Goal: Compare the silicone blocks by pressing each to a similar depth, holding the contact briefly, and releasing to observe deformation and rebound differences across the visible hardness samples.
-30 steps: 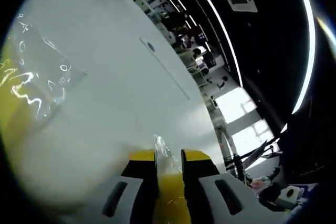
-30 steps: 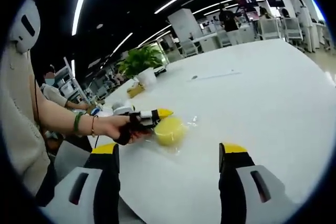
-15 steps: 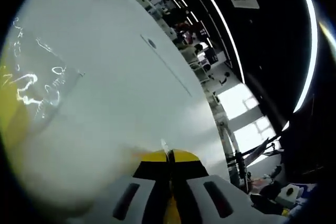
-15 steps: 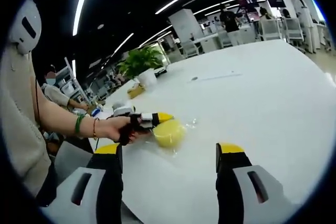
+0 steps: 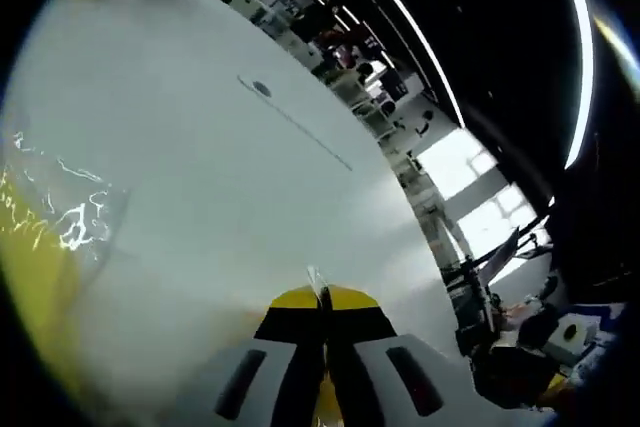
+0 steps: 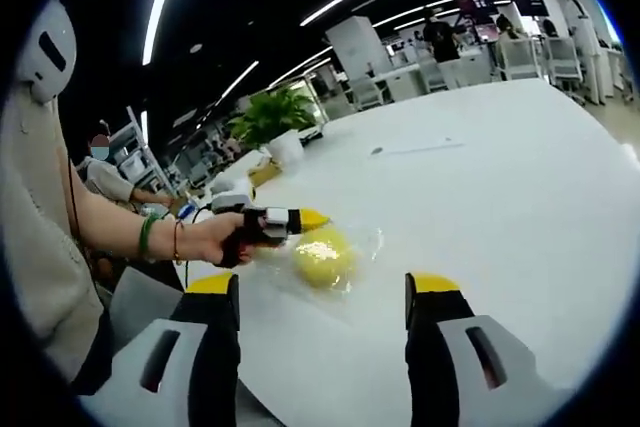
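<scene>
A yellow silicone block (image 6: 320, 255) lies in a clear plastic bag (image 6: 362, 245) on the white table (image 6: 500, 177). A person's hand (image 6: 212, 239) holds my left gripper (image 6: 298, 219) at the bag's left edge, just above the block. In the left gripper view the left gripper (image 5: 321, 299) is shut, with a sliver of clear film (image 5: 317, 278) pinched between its yellow tips. The block in its bag (image 5: 40, 247) is a blur at the left edge. My right gripper (image 6: 325, 289) stands open, close to the camera and nearer than the block, with nothing between its fingers.
A potted plant (image 6: 270, 115) stands at the table's far left. A seated person (image 6: 100, 169) is behind it. Chairs and desks (image 6: 440, 57) line the far end. A small dark round mark (image 5: 261, 89) and a thin seam (image 5: 300, 129) cross the tabletop.
The left gripper's jaws have gone from open to shut on the bag's film. The bag now looks more spread out around the block. The right gripper stays open.
</scene>
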`<state>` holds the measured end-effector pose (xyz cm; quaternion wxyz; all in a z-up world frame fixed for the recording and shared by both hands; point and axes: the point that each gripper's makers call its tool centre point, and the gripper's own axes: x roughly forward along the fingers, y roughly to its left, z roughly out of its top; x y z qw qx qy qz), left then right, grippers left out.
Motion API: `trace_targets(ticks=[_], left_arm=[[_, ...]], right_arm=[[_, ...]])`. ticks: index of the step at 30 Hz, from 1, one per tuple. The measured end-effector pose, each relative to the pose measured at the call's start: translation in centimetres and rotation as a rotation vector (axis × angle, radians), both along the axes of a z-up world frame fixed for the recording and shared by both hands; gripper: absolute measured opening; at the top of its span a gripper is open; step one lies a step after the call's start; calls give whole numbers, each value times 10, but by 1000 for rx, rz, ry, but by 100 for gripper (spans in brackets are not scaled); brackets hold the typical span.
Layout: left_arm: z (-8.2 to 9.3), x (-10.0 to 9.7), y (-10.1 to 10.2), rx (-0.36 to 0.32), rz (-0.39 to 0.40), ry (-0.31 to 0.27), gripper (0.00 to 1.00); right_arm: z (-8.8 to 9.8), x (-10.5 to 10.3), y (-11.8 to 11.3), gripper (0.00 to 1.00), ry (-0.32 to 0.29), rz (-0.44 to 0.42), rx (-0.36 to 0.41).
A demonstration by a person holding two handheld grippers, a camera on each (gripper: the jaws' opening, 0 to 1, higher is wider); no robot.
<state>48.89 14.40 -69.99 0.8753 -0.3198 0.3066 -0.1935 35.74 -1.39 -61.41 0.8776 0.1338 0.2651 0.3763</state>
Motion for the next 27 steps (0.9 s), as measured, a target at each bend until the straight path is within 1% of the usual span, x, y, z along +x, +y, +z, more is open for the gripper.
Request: trace_targets(ticks=[2, 3, 4, 6, 7, 10, 14, 16, 17, 19, 22, 24, 26, 27], left_arm=[[7, -3, -2, 22, -40, -25, 0], [10, -4, -3, 41, -55, -37, 0], [13, -6, -3, 78, -80, -56, 0], [19, -10, -4, 112, -119, -76, 0], [22, -13, -6, 138, -149, -91, 0], [28, -19, -8, 194, -200, -121, 0], [43, -27, -12, 231, -239, -160, 0], [53, -30, -14, 254, -262, -198, 0], [56, -32, -14, 247, -262, -195, 0], [67, -35, -15, 253, -278, -215, 0], [80, -41, -14, 293, -324, -263, 0], [88, -45, -11, 323, -347, -286, 0], [97, -49, -9, 335, -362, -305, 0], [100, -51, -6, 366, -375, -324, 0]], right_arm=[[3, -1, 1, 62, -17, 3, -6], [5, -1, 2, 62, -23, 3, -4], [9, 0, 2, 63, -40, 3, -6], [15, 0, 3, 64, -65, 5, -9], [18, 0, 4, 64, -69, 8, -9], [23, -2, 6, 63, -82, 19, -17], [32, -6, 8, 63, -104, 24, -20], [36, -9, 8, 63, -115, 29, -25], [38, -10, 9, 63, -122, 30, -28], [41, -12, 11, 63, -132, 35, -31], [46, -15, 15, 63, -150, 48, -36], [50, -16, 18, 63, -161, 54, -42], [53, -17, 21, 65, -169, 62, -48], [55, -18, 23, 65, -170, 66, -51]])
